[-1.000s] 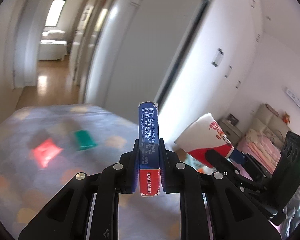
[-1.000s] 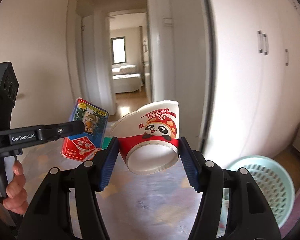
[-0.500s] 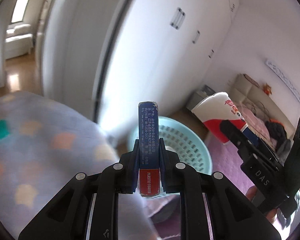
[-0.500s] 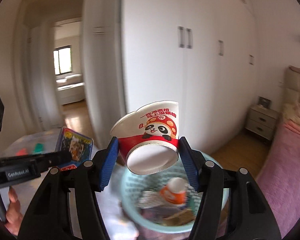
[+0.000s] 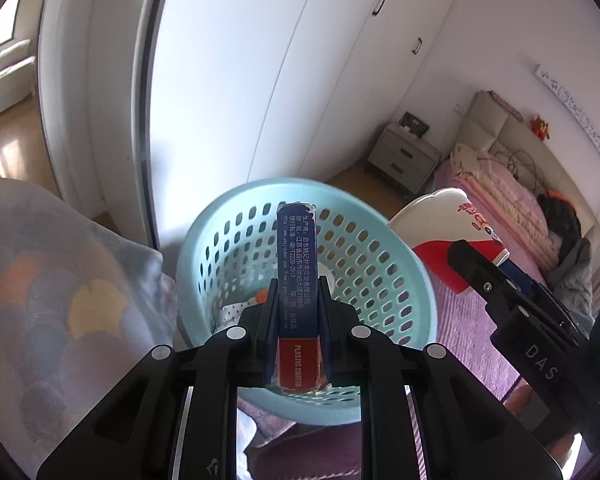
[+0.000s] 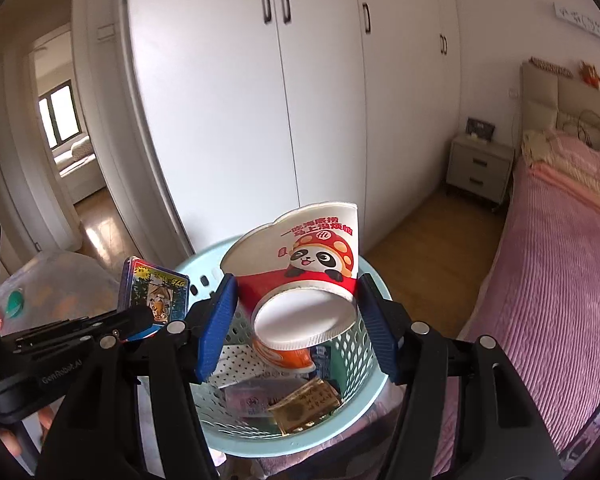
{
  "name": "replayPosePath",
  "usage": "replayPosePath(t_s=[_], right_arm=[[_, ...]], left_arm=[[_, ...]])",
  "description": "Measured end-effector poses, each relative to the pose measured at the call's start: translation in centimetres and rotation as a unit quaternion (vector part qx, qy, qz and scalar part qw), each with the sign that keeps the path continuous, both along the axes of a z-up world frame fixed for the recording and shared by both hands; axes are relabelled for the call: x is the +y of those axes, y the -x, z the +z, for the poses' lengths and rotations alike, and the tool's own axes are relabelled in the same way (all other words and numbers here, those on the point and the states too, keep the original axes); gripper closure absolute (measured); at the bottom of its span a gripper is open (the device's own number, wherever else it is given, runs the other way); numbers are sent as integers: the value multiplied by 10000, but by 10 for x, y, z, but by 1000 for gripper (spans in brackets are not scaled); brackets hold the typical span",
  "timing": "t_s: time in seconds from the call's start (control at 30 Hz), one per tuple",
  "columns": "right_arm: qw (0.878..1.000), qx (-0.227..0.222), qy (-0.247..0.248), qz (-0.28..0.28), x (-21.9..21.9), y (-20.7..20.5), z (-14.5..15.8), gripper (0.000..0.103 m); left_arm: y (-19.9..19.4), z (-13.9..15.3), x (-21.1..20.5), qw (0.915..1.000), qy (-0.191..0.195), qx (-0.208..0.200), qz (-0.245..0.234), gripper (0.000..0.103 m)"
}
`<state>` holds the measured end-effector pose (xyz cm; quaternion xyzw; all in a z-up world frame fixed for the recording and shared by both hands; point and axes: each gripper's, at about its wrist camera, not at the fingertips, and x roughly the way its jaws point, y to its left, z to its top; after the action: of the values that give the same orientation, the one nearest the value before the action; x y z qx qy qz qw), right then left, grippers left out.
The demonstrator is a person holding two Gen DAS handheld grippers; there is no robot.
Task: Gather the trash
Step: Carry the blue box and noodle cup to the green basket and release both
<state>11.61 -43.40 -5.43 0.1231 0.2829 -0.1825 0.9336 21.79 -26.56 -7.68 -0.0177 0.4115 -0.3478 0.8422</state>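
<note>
My left gripper (image 5: 298,312) is shut on a blue and red card box (image 5: 298,264), held edge-on above the near side of a light blue perforated basket (image 5: 356,240). The box's picture face shows in the right wrist view (image 6: 156,298). My right gripper (image 6: 296,320) is shut on a crushed red and white paper cup with a panda (image 6: 300,264), held over the basket (image 6: 376,384). The cup also shows at the right of the left wrist view (image 5: 448,240). Several pieces of trash (image 6: 300,404) lie in the basket.
A blanket with coloured spots (image 5: 60,300) covers the surface at the left. White wardrobe doors (image 6: 260,100) stand behind the basket. A pink bed (image 6: 560,260) lies at the right, with a nightstand (image 6: 480,168) beyond it. A doorway (image 6: 60,140) opens at the left.
Both grippers have swung right from the blanket-covered surface to over the basket, each still holding its item. The basket now fills the middle of both views.
</note>
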Motion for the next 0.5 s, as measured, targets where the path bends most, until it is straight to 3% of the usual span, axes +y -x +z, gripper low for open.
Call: replayPosePath(t_s=[0.23,0.4,0.47,0.5], right_arm=[[9999,157,-67,-8,-4,-13,-8,45],[9996,243,-102,22,3,-18,-10,44],[9996,259,-91,65,5,-19,-9,44],[9996,284,-54,44,6,-19,-9,44]], left_arm=[[-8,-5,-3,9999,-104,28,-13,86],[-8,0,3,10000,-12,-43,-1,71],[-6,3,10,9999,34,-97,65,60],[-4,5,16,9999,76,-109,94,60]])
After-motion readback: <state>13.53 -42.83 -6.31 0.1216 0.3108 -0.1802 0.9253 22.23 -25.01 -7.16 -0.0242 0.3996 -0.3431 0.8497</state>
